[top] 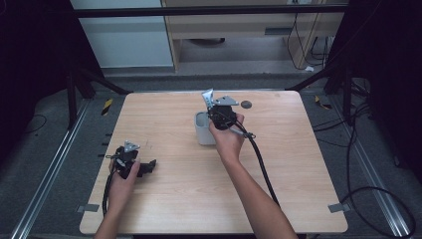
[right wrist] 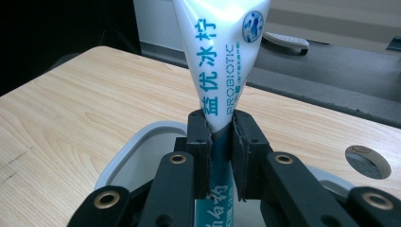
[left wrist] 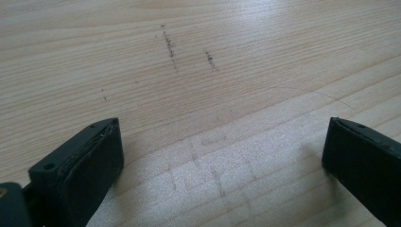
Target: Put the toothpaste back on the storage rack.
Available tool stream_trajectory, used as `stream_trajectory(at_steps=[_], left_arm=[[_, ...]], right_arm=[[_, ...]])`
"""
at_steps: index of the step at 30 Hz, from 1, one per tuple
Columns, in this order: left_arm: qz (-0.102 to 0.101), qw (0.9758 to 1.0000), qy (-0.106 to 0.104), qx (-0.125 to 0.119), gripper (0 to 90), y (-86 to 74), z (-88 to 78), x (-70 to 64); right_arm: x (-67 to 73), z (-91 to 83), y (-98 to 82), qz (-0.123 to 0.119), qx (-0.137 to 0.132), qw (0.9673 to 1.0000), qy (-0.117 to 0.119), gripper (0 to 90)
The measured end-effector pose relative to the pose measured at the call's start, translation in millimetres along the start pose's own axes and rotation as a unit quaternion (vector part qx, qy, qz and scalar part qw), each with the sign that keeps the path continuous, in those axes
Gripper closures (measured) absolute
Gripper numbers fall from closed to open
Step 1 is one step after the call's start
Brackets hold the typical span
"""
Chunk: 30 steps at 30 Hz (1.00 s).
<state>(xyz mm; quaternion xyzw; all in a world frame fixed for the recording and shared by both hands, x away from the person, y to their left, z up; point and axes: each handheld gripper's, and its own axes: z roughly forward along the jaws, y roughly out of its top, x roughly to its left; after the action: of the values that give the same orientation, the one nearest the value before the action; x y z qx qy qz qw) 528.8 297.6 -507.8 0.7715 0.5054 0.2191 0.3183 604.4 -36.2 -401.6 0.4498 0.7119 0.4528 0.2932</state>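
A white toothpaste tube with blue print stands upright, its crimped flat end uppermost. My right gripper is shut on its narrow middle and holds it over a grey cup; the tube's lower end reaches down into the cup. In the high view the right gripper is at the table's middle, toward the far side. My left gripper rests near the table's front left with its jaws wide apart. Nothing but bare wood lies between its black pads.
A round grey cable hole lies in the wooden table just right of the cup, also seen as the cable hole in the right gripper view. The right gripper's black cable trails back across the table.
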Motion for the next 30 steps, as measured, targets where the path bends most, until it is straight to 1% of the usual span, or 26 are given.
stream_trajectory(at_steps=[6,30], left_arm=[[0.0,1.0,0.0,0.0,0.0,0.1,0.1,0.2],[0.002,1.0,0.0,0.002,0.0,0.2,0.0,0.5]], right_arm=[[1.8,0.5,-1.4,-0.004,0.004,1.0,0.0,78.7],[5.1,4.1,-5.1,-0.007,0.018,0.9998,0.005,78.7]])
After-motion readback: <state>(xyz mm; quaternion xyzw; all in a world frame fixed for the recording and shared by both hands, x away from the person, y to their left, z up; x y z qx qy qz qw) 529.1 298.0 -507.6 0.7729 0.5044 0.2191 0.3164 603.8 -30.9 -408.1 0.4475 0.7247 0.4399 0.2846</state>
